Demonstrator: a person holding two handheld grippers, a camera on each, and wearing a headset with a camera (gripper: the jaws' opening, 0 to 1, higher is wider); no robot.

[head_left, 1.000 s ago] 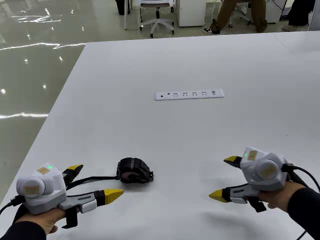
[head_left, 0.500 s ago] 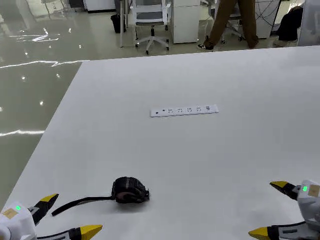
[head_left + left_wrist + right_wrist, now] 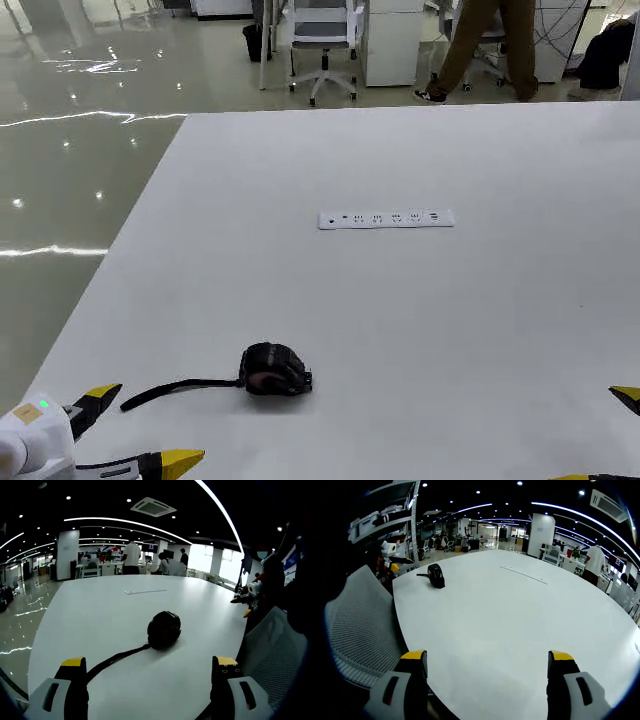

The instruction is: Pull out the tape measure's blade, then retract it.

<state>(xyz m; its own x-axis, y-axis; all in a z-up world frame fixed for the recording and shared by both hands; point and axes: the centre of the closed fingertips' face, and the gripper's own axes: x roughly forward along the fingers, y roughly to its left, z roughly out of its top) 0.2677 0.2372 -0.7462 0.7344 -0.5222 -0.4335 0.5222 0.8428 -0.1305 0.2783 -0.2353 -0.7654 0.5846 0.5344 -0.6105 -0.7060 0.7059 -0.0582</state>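
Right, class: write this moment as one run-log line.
phase: pre-grasp | tape measure: lying on white table, blade not out, strap toward left gripper | left gripper: open, empty | right gripper: open, empty

The tape measure (image 3: 274, 369) lies on the surface (image 3: 450, 330) toward its near left edge, with the strap (image 3: 180, 390) trailing left. The left hand-held gripper (image 3: 140, 427) is just before the strap's end. The right hand-held gripper (image 3: 612, 436) is at the near right, well apart. A power strip (image 3: 386, 218) lies farther back, near the middle. Behind the far edge, an office chair (image 3: 322, 30) stands on the floor (image 3: 90, 150).
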